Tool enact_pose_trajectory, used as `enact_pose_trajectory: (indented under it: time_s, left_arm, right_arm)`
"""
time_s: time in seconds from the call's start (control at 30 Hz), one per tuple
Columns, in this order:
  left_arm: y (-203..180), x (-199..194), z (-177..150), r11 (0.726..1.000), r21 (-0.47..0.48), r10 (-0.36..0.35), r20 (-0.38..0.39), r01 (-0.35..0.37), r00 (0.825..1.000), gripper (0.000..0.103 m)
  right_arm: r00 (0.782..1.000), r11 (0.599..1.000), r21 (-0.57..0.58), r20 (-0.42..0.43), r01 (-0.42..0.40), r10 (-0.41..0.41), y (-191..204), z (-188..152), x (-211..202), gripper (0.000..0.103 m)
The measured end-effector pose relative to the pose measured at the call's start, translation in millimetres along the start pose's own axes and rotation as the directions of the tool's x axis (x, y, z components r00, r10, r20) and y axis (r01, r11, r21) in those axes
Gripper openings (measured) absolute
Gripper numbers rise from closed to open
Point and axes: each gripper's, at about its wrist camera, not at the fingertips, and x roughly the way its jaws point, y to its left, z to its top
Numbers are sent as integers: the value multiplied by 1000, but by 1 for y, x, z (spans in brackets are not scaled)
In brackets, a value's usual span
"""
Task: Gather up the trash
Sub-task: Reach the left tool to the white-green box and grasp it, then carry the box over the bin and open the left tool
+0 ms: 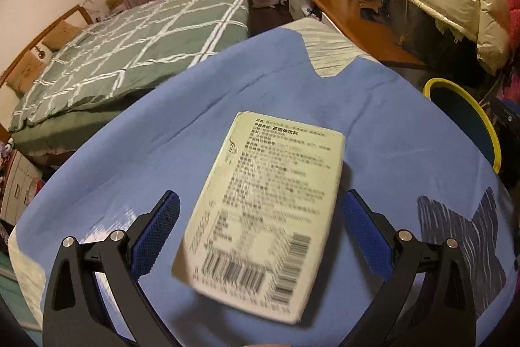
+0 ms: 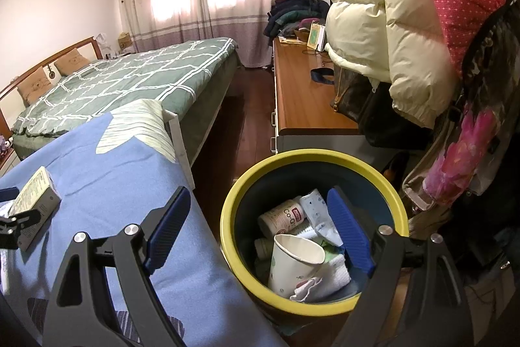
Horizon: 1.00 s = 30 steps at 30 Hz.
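Lying flat on the blue cloth [image 1: 113,158], the carton [image 1: 263,210] sits between the open left claw [image 1: 260,233].

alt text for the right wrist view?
The open, empty right gripper hangs over a yellow-rimmed bin holding a paper cup, a small bottle and wrappers. Left of the bin, a carton lies on a blue cloth; a bed stands behind.

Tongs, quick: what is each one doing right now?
Left tongs: open, around the pale printed carton, not gripping.
Right tongs: open, empty, over the yellow-rimmed bin.
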Motion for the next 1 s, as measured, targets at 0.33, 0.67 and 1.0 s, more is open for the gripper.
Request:
enact_pose_trajectory:
  time_s: [0.33,0.67,1.0]
  left_arm:
    - [0,12,-5,999,7,-32,-33,32,999,78]
    - [-33,-18,-7,999,-24,41,15,-41,999,72]
    - [-117,-66,25,999,-9,-38,96,39,995,72]
  right_arm:
    - [1000,1000,-7,-13,-24,23,2,-2,0,81]
    - [997,996,-29,2,-81,81,-7,-2,-24,81]
    - [995,996,-46,60,-80,83,-70,-14,-77,81]
